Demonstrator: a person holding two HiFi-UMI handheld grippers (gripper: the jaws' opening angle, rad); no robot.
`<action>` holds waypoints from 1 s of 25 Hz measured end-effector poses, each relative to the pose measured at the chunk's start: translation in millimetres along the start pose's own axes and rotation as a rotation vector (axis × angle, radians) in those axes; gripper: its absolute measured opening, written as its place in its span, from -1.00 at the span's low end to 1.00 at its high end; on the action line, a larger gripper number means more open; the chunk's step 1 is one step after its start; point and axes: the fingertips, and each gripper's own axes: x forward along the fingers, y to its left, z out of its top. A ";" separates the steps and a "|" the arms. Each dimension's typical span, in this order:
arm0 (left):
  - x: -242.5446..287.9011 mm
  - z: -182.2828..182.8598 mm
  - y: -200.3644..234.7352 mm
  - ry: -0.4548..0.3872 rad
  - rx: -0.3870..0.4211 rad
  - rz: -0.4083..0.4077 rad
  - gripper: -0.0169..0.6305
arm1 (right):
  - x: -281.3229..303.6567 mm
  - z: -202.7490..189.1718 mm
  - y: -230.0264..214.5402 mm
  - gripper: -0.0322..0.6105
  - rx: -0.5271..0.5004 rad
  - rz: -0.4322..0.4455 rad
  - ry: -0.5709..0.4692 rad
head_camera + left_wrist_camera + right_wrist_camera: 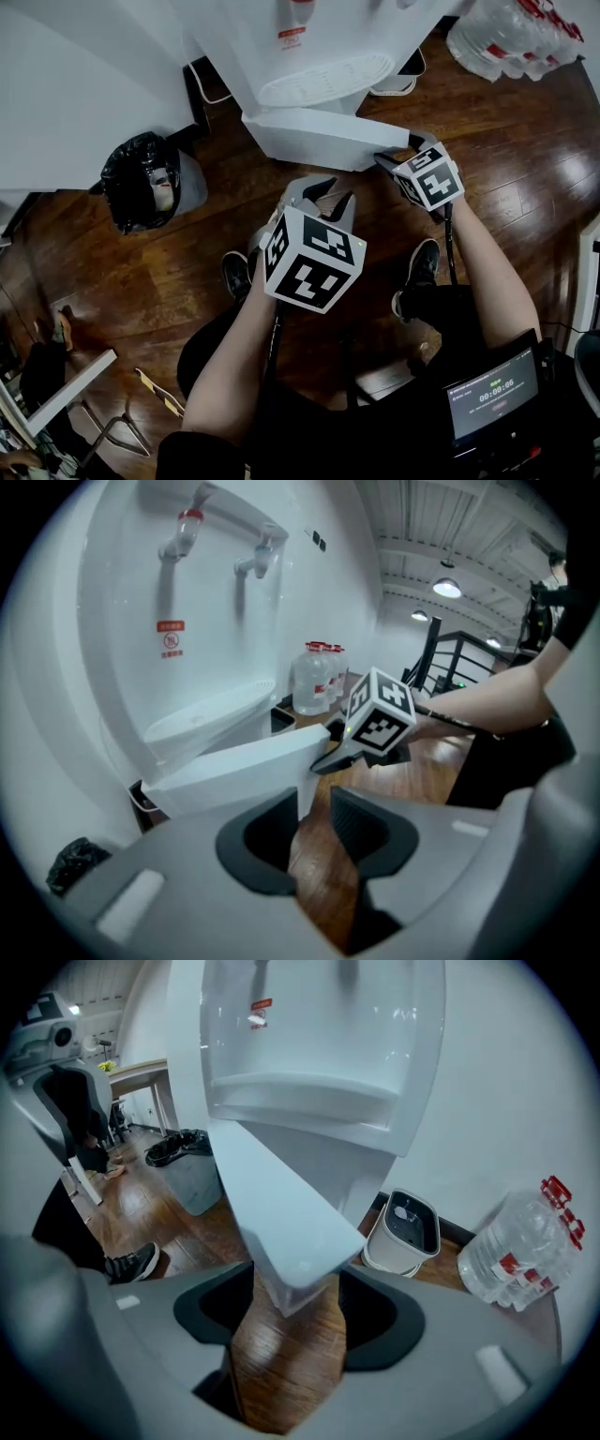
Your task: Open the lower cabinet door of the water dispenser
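The white water dispenser (309,37) stands at the top of the head view. Its lower cabinet door (319,136) has swung out over the wood floor. My right gripper (394,157) is at the door's free end; in the right gripper view the door's end (286,1232) fills the gap between the jaws, and my right gripper (295,1293) is shut on it. My left gripper (333,192) is just in front of the door's lower edge. In the left gripper view the door's thin corner (305,794) hangs between the jaws with floor showing beside it, so my left gripper (307,822) is open.
A grey bin with a black bag (141,178) stands left of the dispenser. A small white bin (403,1232) and large water bottles (516,37) are on its right. The person's shoes (234,272) (417,272) are on the floor below the grippers.
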 end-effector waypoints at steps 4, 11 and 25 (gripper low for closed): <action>-13.0 -7.9 -18.5 -0.015 -0.001 -0.027 -0.54 | -9.8 -13.7 21.4 -0.08 -0.015 0.003 0.009; -24.5 -45.3 -27.1 0.072 0.054 -0.008 -0.55 | -29.4 -18.3 67.5 -0.26 -0.102 0.045 -0.035; -46.0 -47.3 -24.6 -0.056 -0.168 0.070 -0.61 | -58.6 -19.2 146.1 -0.32 -0.100 0.098 -0.122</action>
